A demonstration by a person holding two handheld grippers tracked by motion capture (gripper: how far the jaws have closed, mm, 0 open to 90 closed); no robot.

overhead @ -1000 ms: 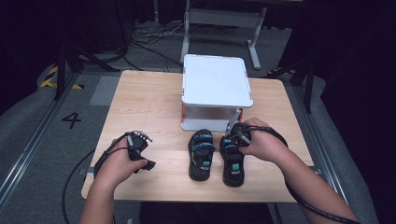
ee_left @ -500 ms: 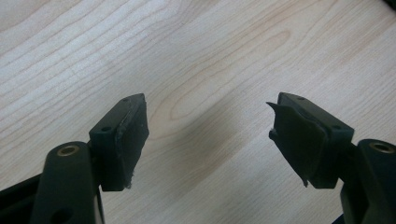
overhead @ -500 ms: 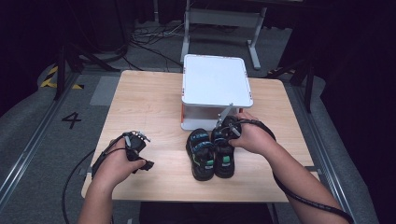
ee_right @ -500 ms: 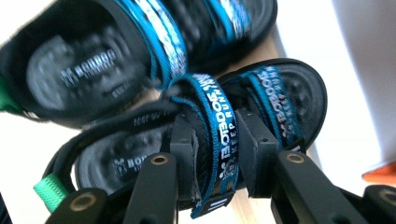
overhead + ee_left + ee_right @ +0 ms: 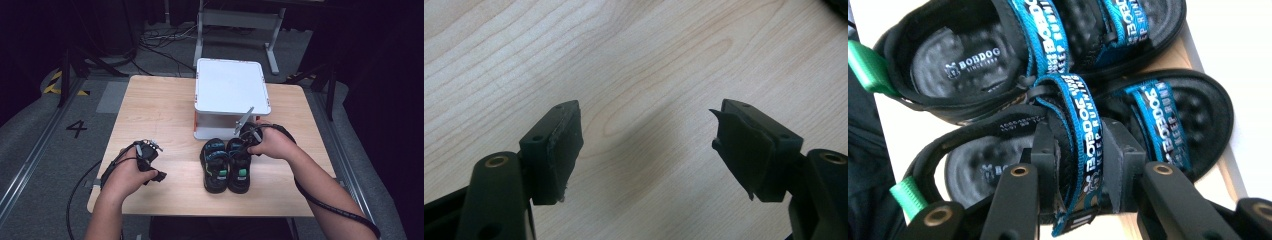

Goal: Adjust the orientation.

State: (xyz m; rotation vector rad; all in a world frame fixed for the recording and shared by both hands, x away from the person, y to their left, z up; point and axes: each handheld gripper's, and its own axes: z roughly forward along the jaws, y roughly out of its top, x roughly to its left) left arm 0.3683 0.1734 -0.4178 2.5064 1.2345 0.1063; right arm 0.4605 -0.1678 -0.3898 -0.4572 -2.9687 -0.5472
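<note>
- the left tongs are resting near the front left corner of the surface, gripped in the person's left hand; in the left gripper view the left tongs are standing spread wide with nothing but bare wood between the pads, so they are taking no part in the work for now.
- the left sandal is lying flat near the middle of the front edge, toe pointing at the white box, touching or almost touching its partner along the inner side.
- the right sandal is sitting just beside it on the right, in front of the box's front wall.
- the right tongs are pinching the blue printed strap over the instep of the right sandal, pads pressing on either side of it; the right hand is hovering over the heel end.
- judging from this, the step in hand seems to be gripping one sandal to line it up with, or carry it off from, its mate.
- the next move is probably calling for a steady lift by the strap, keeping the pinch firm so the webbing is not slipping, and clearing the neighbouring sandal and the box wall; the lid is looking shut, so the left tongs may be needed there.
</note>
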